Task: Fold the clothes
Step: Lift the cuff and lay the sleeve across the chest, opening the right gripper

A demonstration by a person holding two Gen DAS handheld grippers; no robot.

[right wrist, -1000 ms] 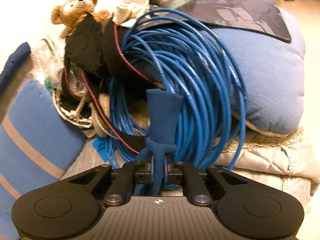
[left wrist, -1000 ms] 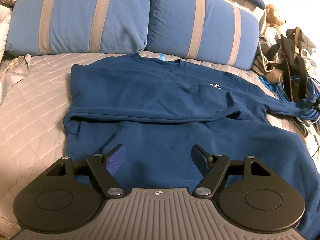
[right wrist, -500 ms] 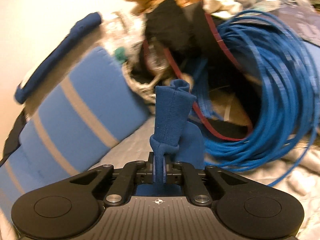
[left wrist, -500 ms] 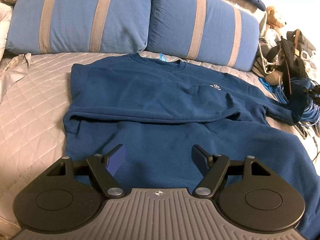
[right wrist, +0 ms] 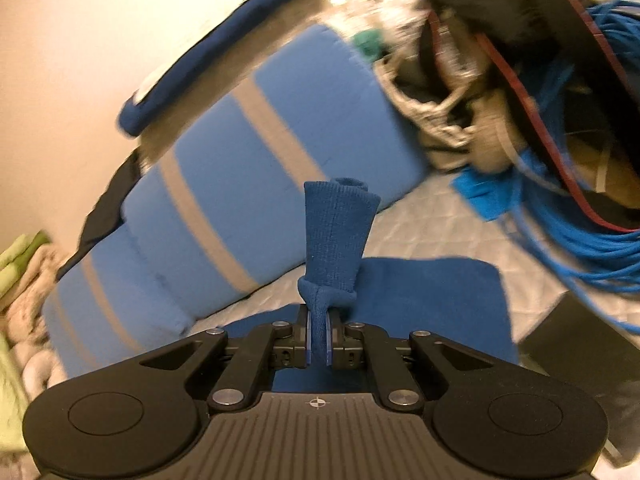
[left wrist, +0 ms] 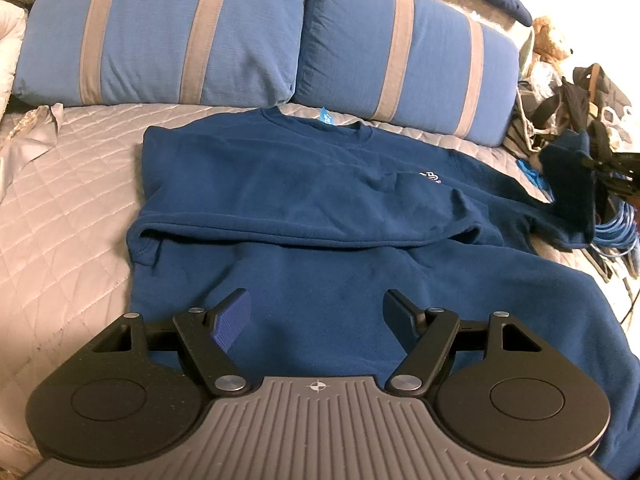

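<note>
Your navy blue cotton sweatshirt (left wrist: 320, 208) lies spread flat on the grey quilted bedspread (left wrist: 68, 216), collar toward the far side, with one sleeve already laid across the chest. Its other sleeve runs off to the right, and the ribbed cuff (right wrist: 336, 236) of that sleeve is lifted off the bed: your right gripper (right wrist: 318, 338) has its fingers pressed together on it, the cuff standing upright just past the pads. Your left gripper (left wrist: 316, 312) hangs over the near hem with its fingers spread wide and nothing between them. Behind the collar, two blue pillows with grey stripes (left wrist: 280, 36) lean side by side. Far right sits a coil of bright blue cable (right wrist: 592, 248) beside what looks like a heap of dark bags (left wrist: 576, 96), though motion blur there makes that uncertain.
</note>
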